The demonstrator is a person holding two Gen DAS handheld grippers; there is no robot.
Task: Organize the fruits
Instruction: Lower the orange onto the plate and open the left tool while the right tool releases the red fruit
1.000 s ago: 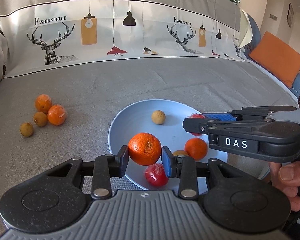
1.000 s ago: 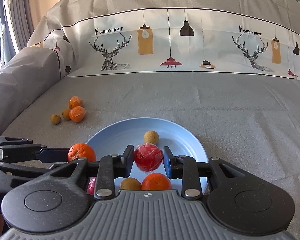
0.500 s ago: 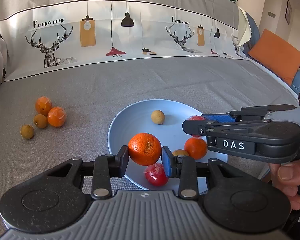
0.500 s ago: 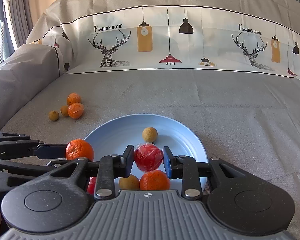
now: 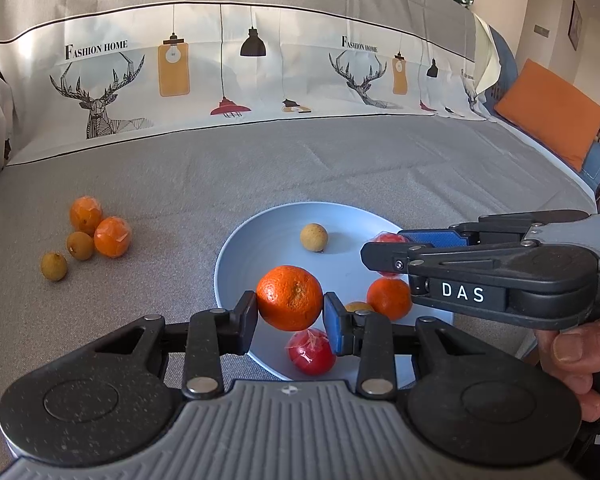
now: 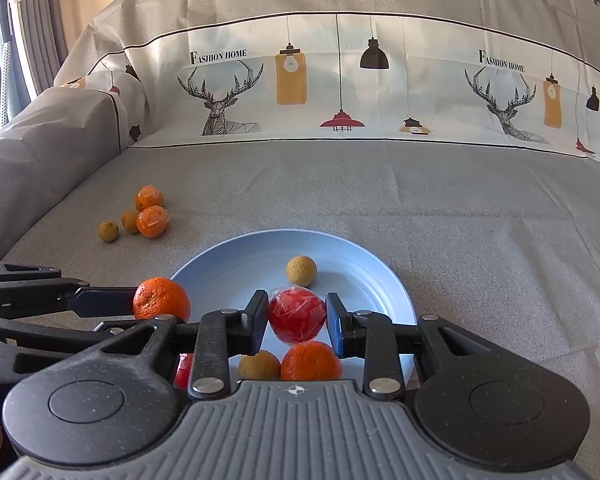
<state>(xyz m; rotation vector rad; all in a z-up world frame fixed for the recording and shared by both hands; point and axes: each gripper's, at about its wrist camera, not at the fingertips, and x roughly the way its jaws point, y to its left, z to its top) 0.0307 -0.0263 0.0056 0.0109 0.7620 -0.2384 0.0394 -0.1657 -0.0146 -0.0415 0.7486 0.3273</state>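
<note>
My left gripper [image 5: 290, 314] is shut on an orange [image 5: 290, 298] and holds it over the near left rim of the light blue plate [image 5: 260, 240]. My right gripper [image 6: 297, 322] is shut on a red wrapped fruit [image 6: 297, 318] above the plate [image 6: 240, 264]. In the plate lie a longan [image 5: 313, 237], an orange [image 5: 389, 298], a second longan [image 5: 358, 306] and a red wrapped fruit [image 5: 310, 352]. The right gripper [image 5: 370, 254] reaches in from the right in the left wrist view. The held orange [image 6: 162, 298] shows at the left in the right wrist view.
Two oranges [image 5: 112, 237] [image 5: 85, 214] and two longans [image 5: 80, 245] [image 5: 54, 266] lie on the grey sofa cover [image 5: 300, 168] left of the plate. The printed backrest [image 5: 260, 72] stands behind. An orange cushion [image 5: 552, 112] is at the far right.
Both grippers have held their fruits and shifted only slightly. The view has drifted a little, with the plate and loose fruits appearing marginally higher.
</note>
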